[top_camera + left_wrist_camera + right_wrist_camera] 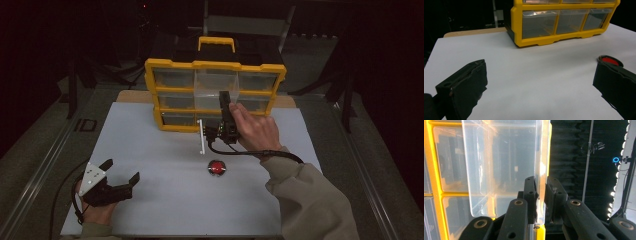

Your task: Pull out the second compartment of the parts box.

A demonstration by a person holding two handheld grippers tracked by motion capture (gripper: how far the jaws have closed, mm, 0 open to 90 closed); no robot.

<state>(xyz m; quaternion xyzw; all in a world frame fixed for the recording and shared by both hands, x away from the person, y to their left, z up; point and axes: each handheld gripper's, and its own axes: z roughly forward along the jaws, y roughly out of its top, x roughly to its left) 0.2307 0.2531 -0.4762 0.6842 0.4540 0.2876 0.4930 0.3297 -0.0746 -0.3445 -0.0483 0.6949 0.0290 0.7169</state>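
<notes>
Looks like a drawer pull: the right gripper (540,195) has its fingers clamped on the front wall of the clear drawer (215,89), top middle of the yellow organizer (172,65), sticking out, so next probably slide it clear, while the left gripper (120,176) rests released near-left on the surface (165,200).

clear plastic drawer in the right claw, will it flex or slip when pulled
The clear plastic drawer looks thin-walled and glossy, so it may flex and could slip. It appears empty, so probably light. The right claw pinches one side wall only, so it might twist in the yellow organiser.
</notes>
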